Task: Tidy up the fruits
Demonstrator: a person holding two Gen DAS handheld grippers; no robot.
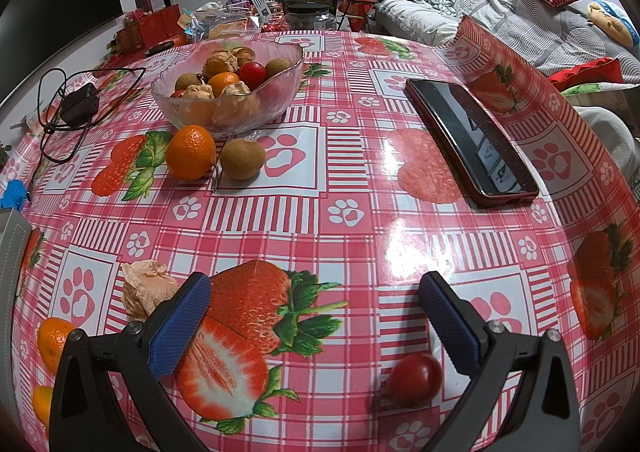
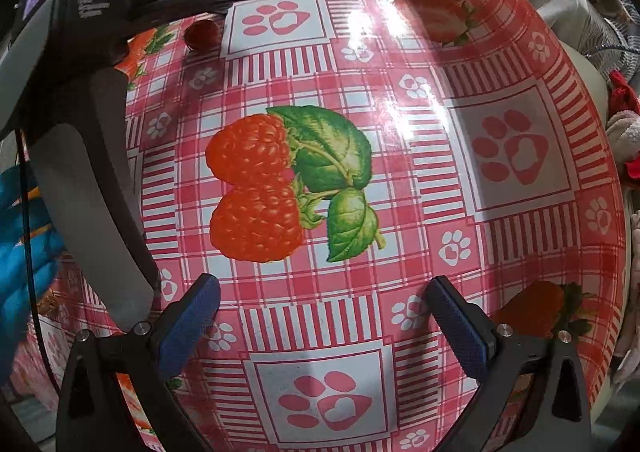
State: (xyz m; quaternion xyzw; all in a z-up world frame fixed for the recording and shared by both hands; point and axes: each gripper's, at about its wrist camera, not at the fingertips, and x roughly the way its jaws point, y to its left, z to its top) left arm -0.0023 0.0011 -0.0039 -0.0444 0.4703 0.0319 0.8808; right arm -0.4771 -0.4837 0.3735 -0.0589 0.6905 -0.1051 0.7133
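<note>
Left gripper (image 1: 316,294) hangs low over the pink checked strawberry-print tablecloth (image 1: 360,180), blue-padded fingers spread wide and holding nothing. A small red cherry tomato (image 1: 416,379) lies on the cloth at about five o'clock, just inside the right finger. Beside the left finger, at nine o'clock, lies a papery beige husked groundcherry (image 1: 146,290), and two small oranges show at the lower left edge, the upper one (image 1: 54,340) partly hidden by the gripper frame.

Up at eleven o'clock stands the clear glass fruit bowl (image 1: 248,108), already holding round brown fruits, husked ones, an orange one and a red tomato. In front of it, touching neither the bowl nor each other as far as I can tell, lie one bright orange mandarin (image 1: 191,152) and one brown round longan-like fruit (image 1: 243,158). A black phone in a dark red case (image 1: 472,140) lies at one o'clock, clear of the fruit. A black power adapter with a looped cable (image 1: 80,104) lies at ten o'clock.

Right gripper (image 2: 326,302) is released too, fingers wide over bare cloth, nothing between them.
</note>
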